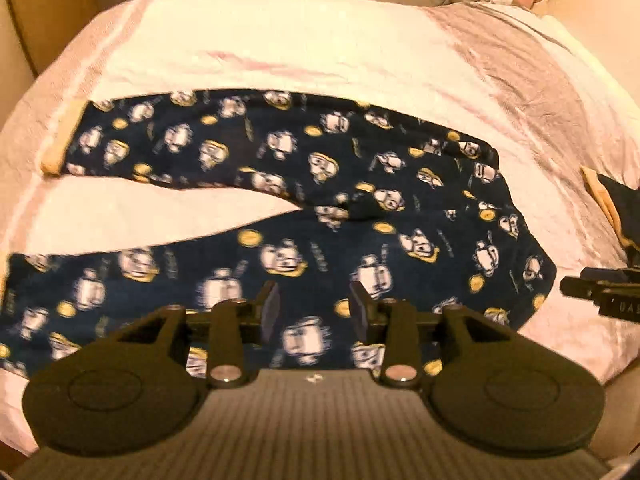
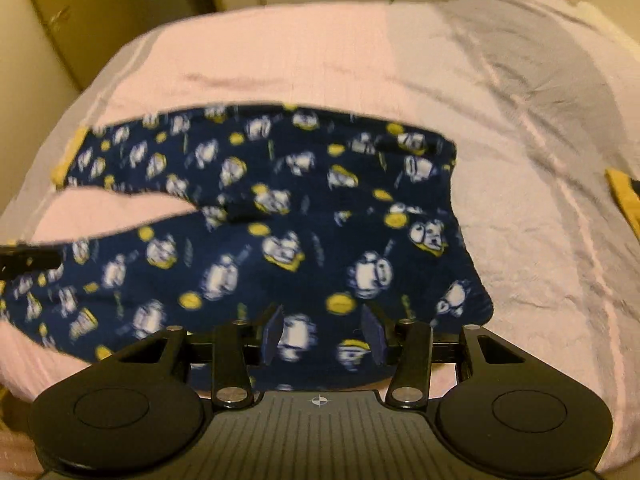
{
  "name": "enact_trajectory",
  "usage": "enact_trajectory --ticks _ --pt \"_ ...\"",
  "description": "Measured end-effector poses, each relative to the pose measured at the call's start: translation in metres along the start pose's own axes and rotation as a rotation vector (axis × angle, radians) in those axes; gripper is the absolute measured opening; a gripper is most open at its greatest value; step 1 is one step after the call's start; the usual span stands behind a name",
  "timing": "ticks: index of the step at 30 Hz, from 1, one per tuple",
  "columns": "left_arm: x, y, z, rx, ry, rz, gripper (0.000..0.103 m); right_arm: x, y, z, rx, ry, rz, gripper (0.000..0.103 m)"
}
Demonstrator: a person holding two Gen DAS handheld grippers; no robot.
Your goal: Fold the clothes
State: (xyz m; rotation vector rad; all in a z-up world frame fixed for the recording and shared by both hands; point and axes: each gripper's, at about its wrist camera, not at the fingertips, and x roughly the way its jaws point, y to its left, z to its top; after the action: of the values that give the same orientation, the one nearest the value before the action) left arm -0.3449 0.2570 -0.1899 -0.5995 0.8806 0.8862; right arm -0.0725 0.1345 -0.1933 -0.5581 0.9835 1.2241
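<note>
Pajama pants (image 1: 320,184) flat on bedspread (image 1: 280,52)

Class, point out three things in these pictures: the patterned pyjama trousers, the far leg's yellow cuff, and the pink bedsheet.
Pyjama trousers (image 1: 360,216), left wrist view, seat area.
Yellow cuff (image 1: 66,136), left wrist view, cuff's middle.
Pink bedsheet (image 2: 280,64), right wrist view, bare sheet beyond the trousers.

We note matte black left tongs (image 1: 314,306) and right tongs (image 2: 326,334): round side discs, silver screw heads on linkage arms, ribbed grey housing bearing a small crosshair mark, dark flat pads (image 2: 274,334).
</note>
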Motion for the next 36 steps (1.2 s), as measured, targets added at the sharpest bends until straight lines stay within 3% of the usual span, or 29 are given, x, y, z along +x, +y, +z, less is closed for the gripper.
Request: enact_trajectory --ticks 5,14,20,36 --pt "-0.032 0.036 -0.006 -0.005 -0.004 0.037 0.036 -0.028 0.034 -0.007 0.035 -0.05 -0.038 0.047" --pt "-0.067 0.055 -0.008 -0.056 -0.006 0.1 0.04 -0.048 0.052 0.0 0.038 0.009 -0.103 0.047" --pt "-0.085 0.031 -0.016 -0.068 -0.034 0.169 0.044 -0.059 0.045 -0.006 -0.028 0.034 -0.095 0.047" --pt "-0.11 -0.07 -0.07 -0.131 -0.027 0.254 0.048 -0.099 -0.039 -0.041 -0.087 0.057 -0.052 0.048"
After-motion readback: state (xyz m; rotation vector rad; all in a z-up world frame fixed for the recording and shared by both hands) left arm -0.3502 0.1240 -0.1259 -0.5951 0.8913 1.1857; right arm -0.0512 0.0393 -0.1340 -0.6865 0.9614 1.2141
